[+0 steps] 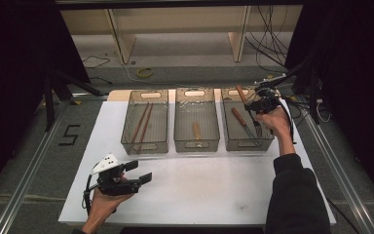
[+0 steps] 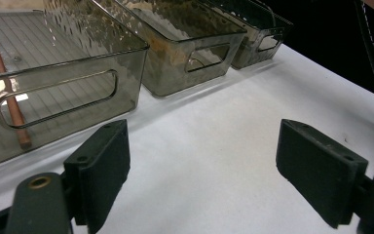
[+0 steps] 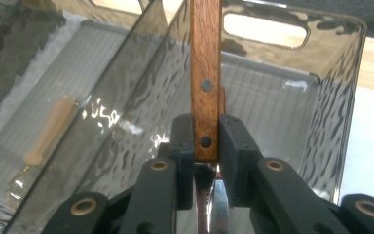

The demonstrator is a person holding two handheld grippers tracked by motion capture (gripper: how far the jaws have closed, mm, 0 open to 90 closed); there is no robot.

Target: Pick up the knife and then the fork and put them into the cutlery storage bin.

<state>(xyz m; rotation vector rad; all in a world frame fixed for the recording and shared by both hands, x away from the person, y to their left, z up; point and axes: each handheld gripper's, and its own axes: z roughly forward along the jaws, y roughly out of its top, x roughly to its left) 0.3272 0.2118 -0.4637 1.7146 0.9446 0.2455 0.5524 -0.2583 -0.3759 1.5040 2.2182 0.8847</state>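
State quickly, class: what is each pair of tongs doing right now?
Left tongs: open, holding nothing, above the table.
Right tongs: shut on a knife by its wooden handle, over the right bin.

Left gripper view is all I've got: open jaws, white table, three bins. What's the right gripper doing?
Observer: The right gripper is shut on a wooden handle over the right bin.
Operator: Handle of what?
Observer: Looks like a knife; shiny metal shows below the pads in its own view.
Operator: Anything already in that bin?
Observer: Yes, another wood-handled knife lies on its floor.
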